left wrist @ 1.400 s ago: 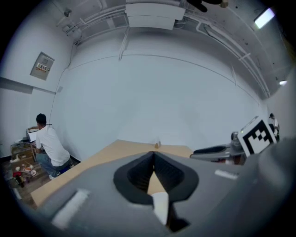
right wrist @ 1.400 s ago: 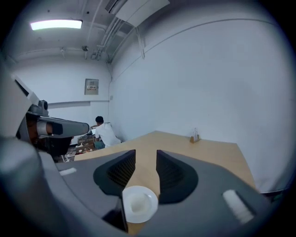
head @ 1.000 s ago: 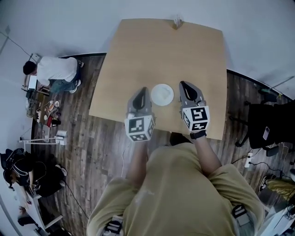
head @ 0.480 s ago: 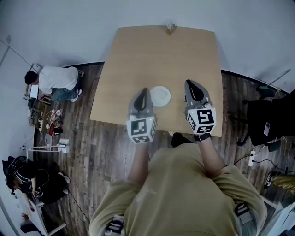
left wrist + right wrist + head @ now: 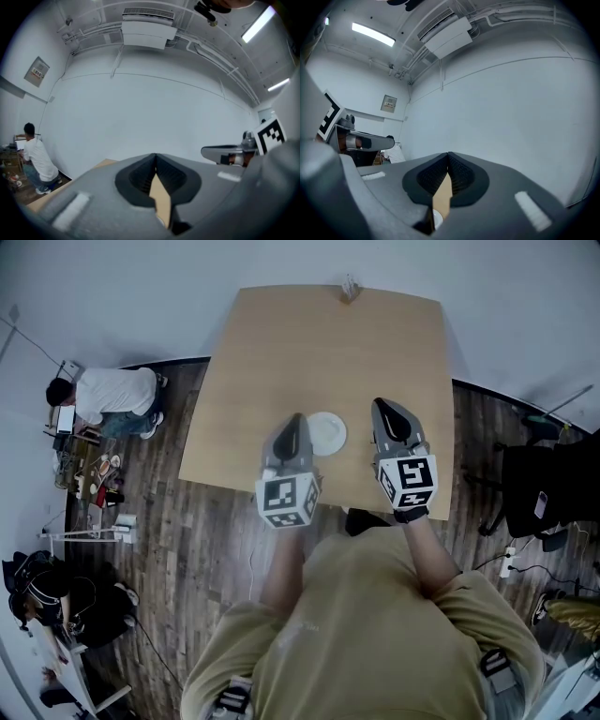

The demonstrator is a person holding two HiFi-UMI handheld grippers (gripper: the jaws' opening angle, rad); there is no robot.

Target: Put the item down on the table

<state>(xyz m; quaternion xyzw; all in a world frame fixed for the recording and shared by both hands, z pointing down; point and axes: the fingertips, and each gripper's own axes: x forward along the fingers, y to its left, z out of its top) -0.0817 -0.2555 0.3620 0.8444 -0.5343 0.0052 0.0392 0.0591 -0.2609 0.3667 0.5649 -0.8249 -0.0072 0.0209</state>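
The white disc (image 5: 326, 432) lies flat on the table (image 5: 309, 343), toward the edge nearest the person. The left gripper (image 5: 294, 420) hangs just beside the disc's left rim and the right gripper (image 5: 379, 406) near its right rim. Both are clenched tip to tip, with nothing between the jaws.

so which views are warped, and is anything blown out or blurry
Head view: fisheye bows the tan wooden table edges, light even. Left gripper view: black round vignette, ceiling strip light blown out, close grey jaws soft. Right gripper view: same vignette, strip light glaring.
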